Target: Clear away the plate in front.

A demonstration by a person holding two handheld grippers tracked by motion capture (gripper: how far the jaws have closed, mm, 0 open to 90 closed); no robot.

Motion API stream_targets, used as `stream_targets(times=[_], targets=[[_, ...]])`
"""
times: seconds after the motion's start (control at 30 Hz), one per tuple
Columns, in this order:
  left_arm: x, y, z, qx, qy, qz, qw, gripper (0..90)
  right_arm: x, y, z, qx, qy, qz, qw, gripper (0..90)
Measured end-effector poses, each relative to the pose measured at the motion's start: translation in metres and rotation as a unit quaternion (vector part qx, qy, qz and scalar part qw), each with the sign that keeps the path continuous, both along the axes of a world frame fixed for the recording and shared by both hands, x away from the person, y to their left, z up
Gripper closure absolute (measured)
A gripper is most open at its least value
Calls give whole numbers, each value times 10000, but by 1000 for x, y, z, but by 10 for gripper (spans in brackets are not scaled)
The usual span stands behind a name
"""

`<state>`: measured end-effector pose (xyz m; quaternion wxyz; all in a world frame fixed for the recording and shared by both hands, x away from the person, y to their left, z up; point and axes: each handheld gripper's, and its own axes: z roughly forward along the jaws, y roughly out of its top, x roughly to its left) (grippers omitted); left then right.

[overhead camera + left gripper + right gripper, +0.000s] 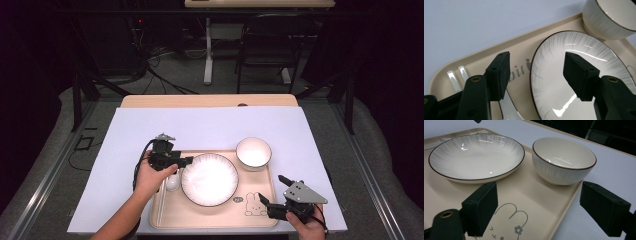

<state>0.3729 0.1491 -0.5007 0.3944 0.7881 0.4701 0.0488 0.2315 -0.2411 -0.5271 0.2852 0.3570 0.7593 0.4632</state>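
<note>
left gripper (536, 72): fingers open, empty | right gripper (546, 207): fingers open, empty | tray (524, 47) print: perhaps "bit"

We hold the left gripper (186, 161) at nine o'clock, its jaws apart with nothing between them, pointing toward three. Our right gripper (271, 192) sits at five o'clock, jaws spread wide, aimed toward ten.

Tray (524, 43) lettering: grey script, partly hidden by a tool jaw; "bit" readable, perhaps part of "rabbit".
Other text: none legible.
</note>
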Motion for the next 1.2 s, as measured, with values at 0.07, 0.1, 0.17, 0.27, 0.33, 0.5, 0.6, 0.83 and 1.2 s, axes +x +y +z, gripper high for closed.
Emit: stream_targets(times=[0.07,0.1,0.17,0.27,0.33,0.5,0.6,0.83,1.2], targets=[[-4,6,3,-70,-44,33,10000,386,0,0,0,5,-1,-8,10000,146],[-6,9,4,-121,-88,51,9999,386,0,0,0,5,3,-9,10000,146],[-10,15,5,-131,-102,91,9998,376,0,1,0,1,-8,-3,10000,146],[-15,23,5,-188,-144,202,9995,369,0,1,0,-1,-7,5,10000,146],[-19,27,4,-166,-163,230,9995,366,0,1,0,1,-8,4,10000,146],[-24,36,0,-216,-187,285,9992,366,0,1,0,-5,-7,15,10000,146],[-27,42,-4,-264,-156,301,9991,365,0,1,-1,-5,-7,11,10000,146],[-30,51,-13,-332,-162,388,9986,362,0,1,0,6,-3,38,10000,146],[-27,57,-22,-261,-125,553,9980,344,0,-1,0,37,1,8,10000,146]])
